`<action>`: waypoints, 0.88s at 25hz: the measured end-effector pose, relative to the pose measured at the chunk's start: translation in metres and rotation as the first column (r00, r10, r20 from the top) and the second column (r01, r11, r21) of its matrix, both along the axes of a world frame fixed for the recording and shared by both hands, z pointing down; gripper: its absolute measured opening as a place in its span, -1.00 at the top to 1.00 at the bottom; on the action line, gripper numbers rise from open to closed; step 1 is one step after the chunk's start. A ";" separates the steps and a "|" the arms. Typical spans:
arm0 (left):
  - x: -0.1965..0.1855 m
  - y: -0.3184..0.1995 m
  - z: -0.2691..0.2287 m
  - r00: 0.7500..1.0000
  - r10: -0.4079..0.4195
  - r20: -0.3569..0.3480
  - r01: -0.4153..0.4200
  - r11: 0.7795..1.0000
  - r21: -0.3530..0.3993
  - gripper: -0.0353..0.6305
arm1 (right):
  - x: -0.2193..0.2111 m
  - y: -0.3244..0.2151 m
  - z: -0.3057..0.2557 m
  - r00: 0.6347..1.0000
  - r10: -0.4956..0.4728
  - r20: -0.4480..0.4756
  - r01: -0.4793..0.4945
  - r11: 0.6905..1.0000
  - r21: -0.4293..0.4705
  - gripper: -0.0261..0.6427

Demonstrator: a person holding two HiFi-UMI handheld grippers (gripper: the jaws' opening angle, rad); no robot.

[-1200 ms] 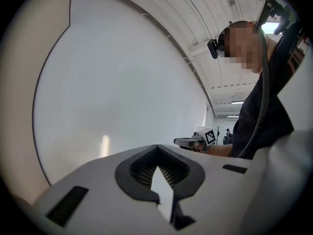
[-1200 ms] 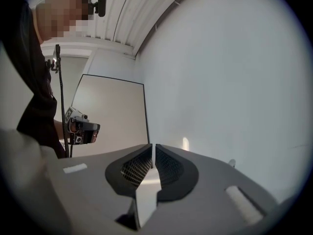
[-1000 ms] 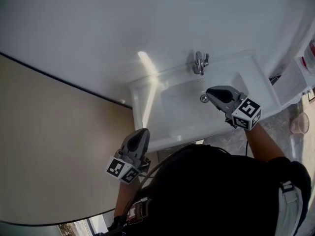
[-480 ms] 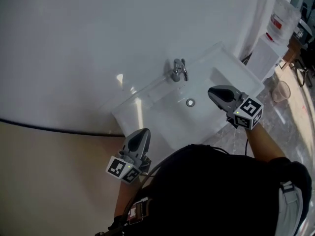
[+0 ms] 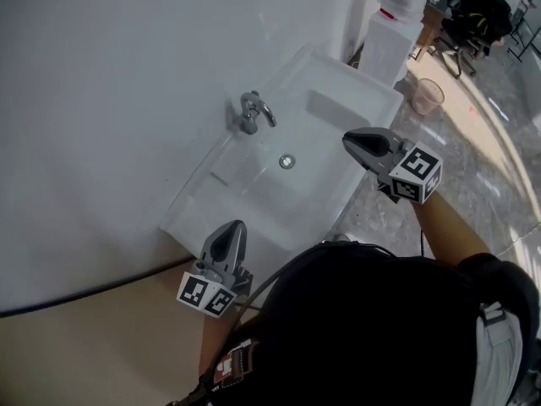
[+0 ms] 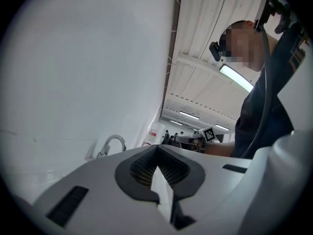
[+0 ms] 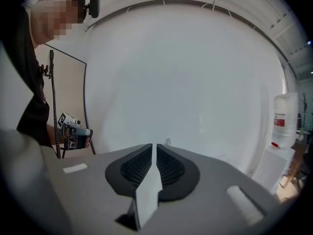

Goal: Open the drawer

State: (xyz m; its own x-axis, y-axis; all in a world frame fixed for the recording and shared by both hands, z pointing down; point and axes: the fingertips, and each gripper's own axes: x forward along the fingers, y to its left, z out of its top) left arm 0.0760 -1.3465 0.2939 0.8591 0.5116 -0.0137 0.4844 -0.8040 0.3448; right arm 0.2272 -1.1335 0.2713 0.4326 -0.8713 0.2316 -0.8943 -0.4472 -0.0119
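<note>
here left gripper (image 5: 232, 228) and right gripper (image 5: 350, 140) flank sink (image 5: 334, 106).

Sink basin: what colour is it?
White; the sink shows best in the head view.

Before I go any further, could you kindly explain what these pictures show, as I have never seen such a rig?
There is no robot: a person holds a two-jaw gripper in each hand. The head view comes from a camera on the person's head, looking steeply down; the two gripper views come from cameras riding on each gripper, looking along its jaws. The left gripper and the right gripper both have their jaws together and hold nothing. Beneath them is a white washbasin with a tap and a drain; a water dispenser stands beyond it. No drawer shows in any view.
</note>
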 end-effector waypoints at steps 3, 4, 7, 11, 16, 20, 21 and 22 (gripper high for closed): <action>0.012 0.022 0.011 0.998 0.058 0.021 -0.058 0.998 0.005 0.89 | 0.006 0.030 0.011 0.998 0.066 0.012 -0.066 0.998 0.001 0.90; 0.017 0.031 0.013 0.997 0.072 0.026 -0.072 0.997 0.006 0.89 | 0.010 0.042 0.015 0.996 0.084 0.015 -0.084 0.996 0.003 0.90; 0.033 0.060 0.020 0.995 0.098 0.035 -0.099 0.995 0.018 0.89 | 0.023 0.081 0.029 0.992 0.127 0.027 -0.127 0.992 0.012 0.90; 0.064 0.106 0.027 0.994 0.096 0.052 -0.097 0.995 0.033 0.89 | 0.045 0.137 0.046 0.988 0.148 0.043 -0.149 0.988 0.028 0.90; 0.103 0.183 0.045 0.989 0.108 0.096 -0.114 0.992 0.056 0.89 | 0.072 0.213 0.068 0.984 0.166 0.061 -0.168 0.985 0.034 0.90; 0.134 0.239 0.068 0.979 0.150 0.138 -0.163 0.983 0.088 0.89 | 0.094 0.258 0.088 0.980 0.186 0.072 -0.188 0.982 0.032 0.90; 0.139 0.252 0.074 0.975 0.165 0.148 -0.179 0.980 0.090 0.89 | 0.096 0.266 0.093 0.979 0.190 0.074 -0.193 0.981 0.031 0.90; 0.144 0.264 0.080 0.971 0.179 0.157 -0.195 0.976 0.093 0.89 | 0.098 0.274 0.099 0.978 0.195 0.078 -0.198 0.980 0.030 0.90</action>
State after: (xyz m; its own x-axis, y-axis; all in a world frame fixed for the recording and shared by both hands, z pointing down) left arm 0.2201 -1.0824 0.3736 0.7362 0.6553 0.1688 0.5805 -0.7398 0.3401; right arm 0.3253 -0.8597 0.3707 0.5787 -0.7798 0.2387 -0.7852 -0.6118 -0.0954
